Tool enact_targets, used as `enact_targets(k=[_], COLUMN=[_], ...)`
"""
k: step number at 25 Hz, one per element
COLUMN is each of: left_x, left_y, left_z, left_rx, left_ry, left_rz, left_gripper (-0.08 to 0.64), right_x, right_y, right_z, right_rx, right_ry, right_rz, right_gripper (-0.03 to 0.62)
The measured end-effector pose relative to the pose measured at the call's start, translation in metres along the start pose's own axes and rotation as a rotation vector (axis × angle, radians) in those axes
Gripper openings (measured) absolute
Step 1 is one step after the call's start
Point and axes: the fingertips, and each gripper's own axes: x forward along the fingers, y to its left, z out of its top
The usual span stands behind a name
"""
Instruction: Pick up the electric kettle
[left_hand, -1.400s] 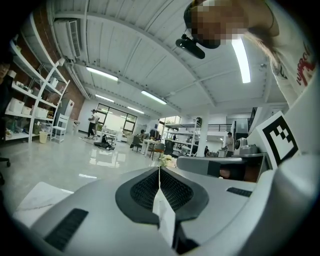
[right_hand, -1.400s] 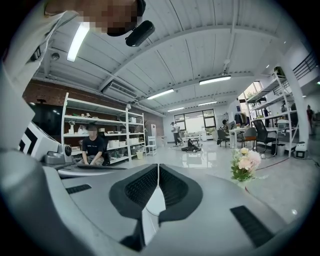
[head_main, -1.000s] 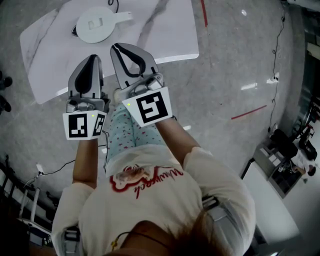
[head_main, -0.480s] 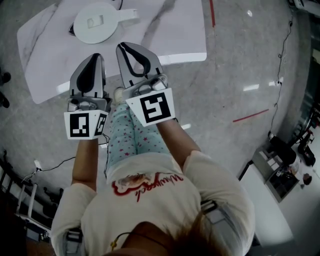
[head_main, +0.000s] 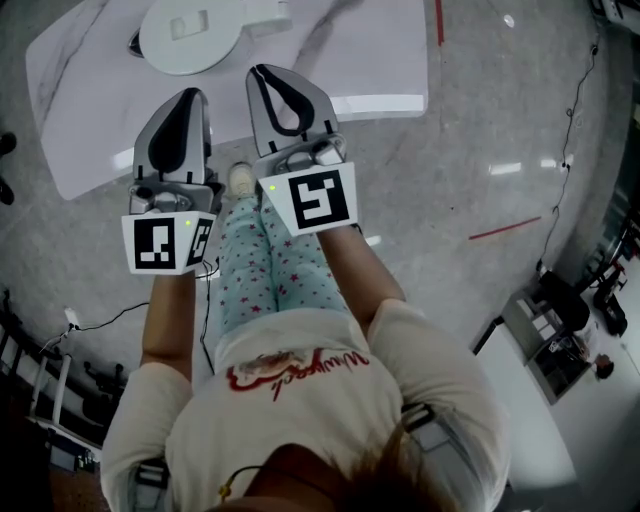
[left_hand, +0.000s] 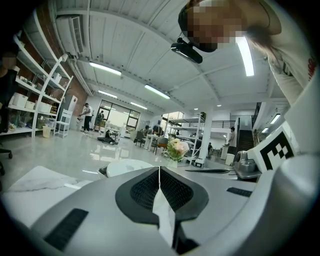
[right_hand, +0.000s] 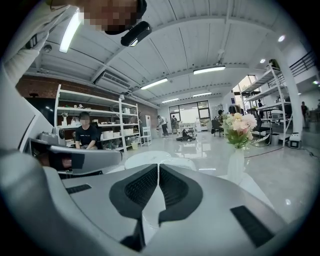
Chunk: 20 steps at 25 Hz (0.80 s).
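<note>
The white electric kettle (head_main: 188, 36) stands on the far part of the white marble table (head_main: 340, 60). From above I see its round lid, with the handle (head_main: 268, 12) pointing right. My left gripper (head_main: 183, 98) and right gripper (head_main: 270, 72) hang side by side over the table's near edge, short of the kettle. Both are shut with nothing held. In the left gripper view, the left gripper (left_hand: 159, 169) has its jaws together and the kettle (left_hand: 127, 166) shows just beyond. In the right gripper view, the right gripper (right_hand: 158, 166) is likewise shut, with the kettle (right_hand: 150, 159) straight ahead.
A vase of flowers (right_hand: 239, 145) stands to the right beyond the kettle. A black cord (head_main: 135, 45) runs at the kettle's left. The person's legs (head_main: 265, 270) are below the table edge. Shelves (right_hand: 100, 130) and people stand far off on the glossy floor.
Both grippers have sunk and edged a little farther over the table toward the kettle. In the head view the table and kettle have slid toward the top edge. The jaws stayed shut.
</note>
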Motion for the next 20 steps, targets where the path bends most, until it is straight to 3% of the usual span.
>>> enact_targets(k=[6,8,9,20], left_x=[-0.004,-0.004,-0.004,-0.004], left_y=[0.004,0.004,0.004,0.004], left_z=[-0.008,-0.010,-0.010,-0.021], left_rx=[-0.016,-0.017,-0.017,-0.022], left_ry=[0.009,0.010,0.009,0.026], left_rz=[0.015,0.013,0.012,-0.006], left_gripper=[0.014,0.014,0.014,0.014], right_x=[0.008,0.012,0.015,0.045], right_y=[-0.030,-0.039,-0.042,-0.066], right_z=[-0.018,-0.024,-0.027,-0.059], right_rx=[0.001,-0.006,-0.004,-0.052], right_ry=[0.005,0.014,0.022,0.090], right_rz=[-0.082,-0.100,-0.102,-0.149], right_gripper=[0.025,0.139,0.164,0.212])
